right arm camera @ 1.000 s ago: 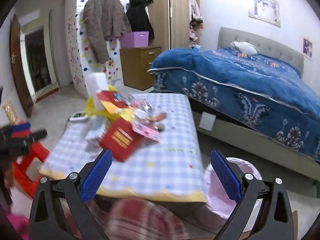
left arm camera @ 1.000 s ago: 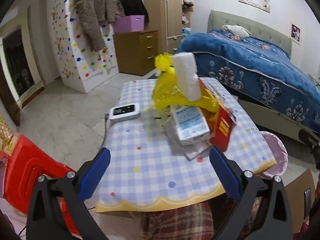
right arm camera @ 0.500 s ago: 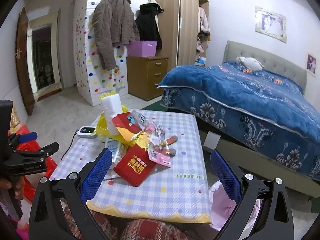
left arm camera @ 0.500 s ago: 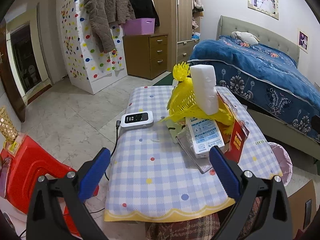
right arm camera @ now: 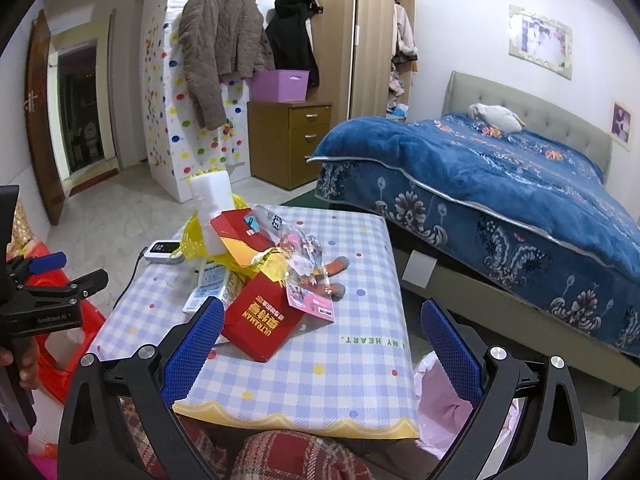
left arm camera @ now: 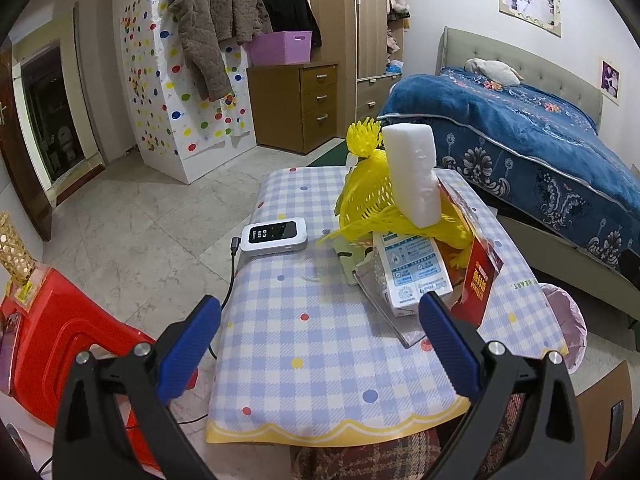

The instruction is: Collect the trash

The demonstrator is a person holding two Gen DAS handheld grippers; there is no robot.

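Trash pile (right arm camera: pixel 256 264) on the checked table (right arm camera: pixel 320 364), heaped toward the side away from the bed (right arm camera: pixel 500 184). A white foam block (left arm camera: pixel 412 176) stands nearly upright at the pile's far end, its long axis vertical, leaning against yellow netting (left arm camera: pixel 372 204). A red box (right arm camera: pixel 262 320) lies tilted at the near end, its long axis running from the table's front edge toward the foam block. A white carton (left arm camera: pixel 412 268) lies flat beside the box, on the side away from the bed, its long axis pointing at the front edge. Printed wrappers (right arm camera: pixel 308 276) and two reddish sticks (right arm camera: pixel 336 276) lie on the bed side of the box. A small white device (left arm camera: pixel 274 236) with a cable sits apart from the pile, at the table edge away from the bed. A pink-lined bin (right arm camera: pixel 444 404) stands at the table's front corner, bed side; a red stool (left arm camera: pixel 60 344) stands off the opposite corner.

Left gripper (left arm camera: pixel 320 344) is held level before the table's front edge, jaws wide, holding nothing. Right gripper (right arm camera: pixel 320 348) likewise, jaws wide and empty, the box's near end between its fingers in view.
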